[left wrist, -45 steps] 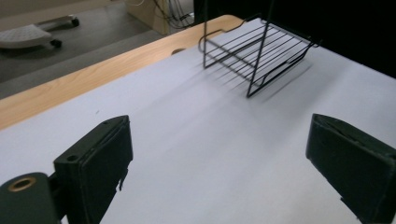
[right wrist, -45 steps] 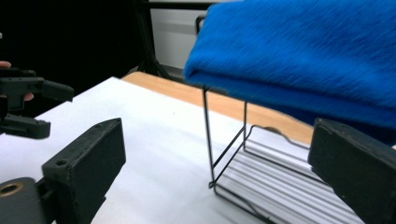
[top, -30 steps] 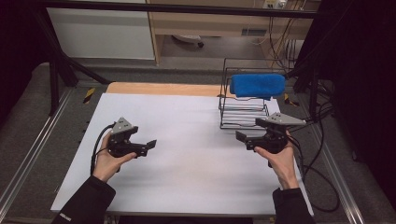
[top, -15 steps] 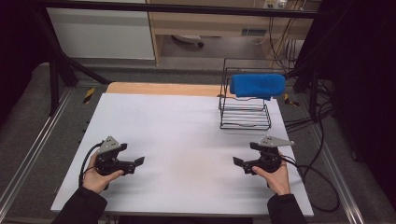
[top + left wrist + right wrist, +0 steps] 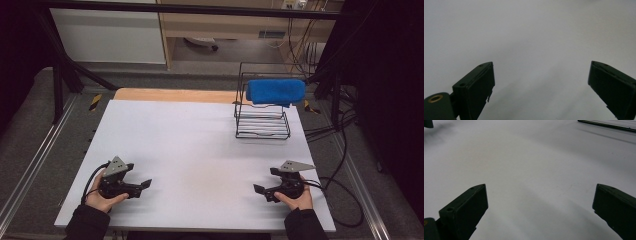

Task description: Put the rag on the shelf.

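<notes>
Both tongs, left (image 5: 146, 184) and right (image 5: 259, 189), rest released near the desk's (image 5: 200, 135) front corners, well apart from the blue towel (image 5: 275, 91) draped on the wire rack (image 5: 262, 127).

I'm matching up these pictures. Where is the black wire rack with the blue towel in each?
High view: the black wire rack stands far right on the white tabletop, a blue towel draped over its top.
Right gripper view: a black wire, likely the rack's base, crosses the top right corner.
Left gripper view: bare tabletop ahead of the left gripper, tongs open.
Shared landmark: the white tabletop.
</notes>
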Motion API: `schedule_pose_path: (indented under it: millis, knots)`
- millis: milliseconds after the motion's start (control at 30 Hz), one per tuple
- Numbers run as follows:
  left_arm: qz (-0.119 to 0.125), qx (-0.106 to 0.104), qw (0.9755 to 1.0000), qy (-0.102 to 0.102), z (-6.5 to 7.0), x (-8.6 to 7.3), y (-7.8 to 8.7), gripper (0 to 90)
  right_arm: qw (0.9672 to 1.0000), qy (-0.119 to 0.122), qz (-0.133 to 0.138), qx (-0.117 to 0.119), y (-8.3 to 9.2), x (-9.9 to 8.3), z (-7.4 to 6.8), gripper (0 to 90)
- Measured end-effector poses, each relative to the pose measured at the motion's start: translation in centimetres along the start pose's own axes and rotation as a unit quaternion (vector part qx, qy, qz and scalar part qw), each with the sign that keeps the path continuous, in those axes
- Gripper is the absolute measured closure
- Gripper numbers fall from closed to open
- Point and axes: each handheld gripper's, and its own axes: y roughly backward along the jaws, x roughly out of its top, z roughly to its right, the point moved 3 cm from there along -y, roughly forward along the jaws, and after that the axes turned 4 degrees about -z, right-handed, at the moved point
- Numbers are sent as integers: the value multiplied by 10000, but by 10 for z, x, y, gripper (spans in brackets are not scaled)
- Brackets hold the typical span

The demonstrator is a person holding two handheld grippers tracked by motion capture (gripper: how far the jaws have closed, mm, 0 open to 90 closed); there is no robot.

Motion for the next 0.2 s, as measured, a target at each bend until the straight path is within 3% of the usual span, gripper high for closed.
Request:
schedule_pose_path:
  millis: [200]
  knots:
    - [8,30,10000,18,-1,0,0,72,10000,3,-46,-50,1,-1,2,8]
